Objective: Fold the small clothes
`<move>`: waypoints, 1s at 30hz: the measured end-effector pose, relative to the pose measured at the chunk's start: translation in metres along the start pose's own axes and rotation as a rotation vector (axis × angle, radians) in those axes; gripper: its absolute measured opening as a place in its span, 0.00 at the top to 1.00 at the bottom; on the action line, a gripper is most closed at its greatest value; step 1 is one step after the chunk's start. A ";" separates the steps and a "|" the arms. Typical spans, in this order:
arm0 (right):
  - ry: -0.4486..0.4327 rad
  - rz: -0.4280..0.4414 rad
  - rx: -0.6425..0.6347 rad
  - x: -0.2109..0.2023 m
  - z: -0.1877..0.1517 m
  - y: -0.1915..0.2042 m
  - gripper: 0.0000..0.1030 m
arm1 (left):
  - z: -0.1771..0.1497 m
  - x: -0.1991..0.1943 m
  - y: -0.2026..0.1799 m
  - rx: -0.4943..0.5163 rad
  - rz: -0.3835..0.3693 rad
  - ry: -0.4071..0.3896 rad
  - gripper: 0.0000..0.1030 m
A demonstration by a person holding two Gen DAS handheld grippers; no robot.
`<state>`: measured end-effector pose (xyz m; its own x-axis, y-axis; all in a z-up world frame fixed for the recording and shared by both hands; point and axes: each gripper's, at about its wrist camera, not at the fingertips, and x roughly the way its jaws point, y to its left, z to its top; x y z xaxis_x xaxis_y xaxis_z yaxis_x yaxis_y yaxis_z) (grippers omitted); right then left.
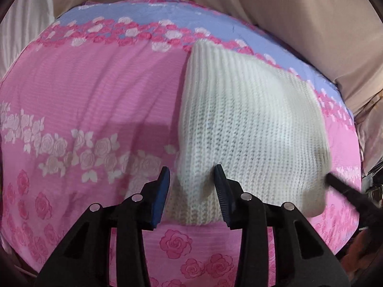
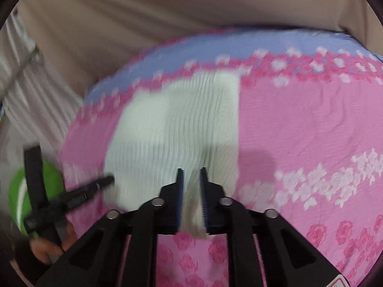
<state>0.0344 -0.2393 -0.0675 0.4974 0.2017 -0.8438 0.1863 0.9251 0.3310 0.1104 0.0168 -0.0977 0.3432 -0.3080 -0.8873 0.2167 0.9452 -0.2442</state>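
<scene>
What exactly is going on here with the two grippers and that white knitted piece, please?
A person is folding a white knitted garment that lies on a pink rose-patterned sheet, with a handheld gripper in each hand. The left gripper has the near left corner of the knit between its fingers, with fabric bunched there. The right gripper is pinched shut on the near right edge. The garment lies mostly flat, so the fold looks barely begun.

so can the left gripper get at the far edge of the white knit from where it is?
Probably yes: the left gripper sits at the white knit's near edge, and nothing lies on the knit.
</scene>
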 end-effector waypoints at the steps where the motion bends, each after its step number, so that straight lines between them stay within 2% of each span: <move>1: 0.057 -0.062 -0.025 0.022 -0.009 -0.002 1.00 | -0.001 0.000 -0.001 -0.004 0.006 0.004 0.64; 2: 0.092 -0.110 -0.026 0.038 -0.015 -0.007 1.00 | -0.003 -0.004 -0.004 -0.002 0.014 0.006 0.64; 3: 0.067 -0.100 0.010 0.038 -0.017 -0.013 1.00 | -0.004 -0.010 -0.009 0.013 0.024 0.000 0.65; 5: 0.055 -0.090 0.064 0.020 -0.012 -0.013 1.00 | -0.004 -0.025 -0.018 0.044 0.053 -0.031 0.65; 7: 0.010 -0.094 0.055 -0.009 -0.007 -0.003 0.99 | -0.007 -0.039 -0.028 0.070 0.078 -0.058 0.64; 8: -0.007 -0.099 0.053 -0.021 -0.007 0.001 0.94 | -0.009 -0.047 -0.033 0.078 0.094 -0.075 0.63; 10: -0.036 -0.095 0.050 -0.042 -0.011 0.005 0.91 | -0.014 -0.058 -0.042 0.086 0.098 -0.102 0.54; 11: -0.052 -0.107 0.048 -0.049 -0.014 0.007 0.89 | -0.019 -0.065 -0.047 0.091 0.097 -0.123 0.53; 15: -0.072 -0.152 0.064 -0.063 -0.038 0.011 0.87 | -0.035 -0.081 -0.067 0.125 0.139 -0.182 0.36; 20: -0.055 -0.187 0.041 -0.062 -0.063 0.018 0.81 | -0.052 -0.087 -0.089 0.182 0.162 -0.205 0.35; 27: -0.083 -0.219 0.017 -0.072 -0.072 0.024 0.73 | -0.064 -0.089 -0.093 0.183 0.209 -0.234 0.35; 30: -0.090 -0.238 0.018 -0.074 -0.075 0.024 0.72 | -0.066 -0.091 -0.091 0.181 0.222 -0.246 0.30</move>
<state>-0.0611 -0.2082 -0.0287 0.5111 -0.0511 -0.8580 0.3218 0.9370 0.1359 -0.0015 -0.0343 -0.0206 0.6044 -0.1356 -0.7851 0.2626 0.9642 0.0356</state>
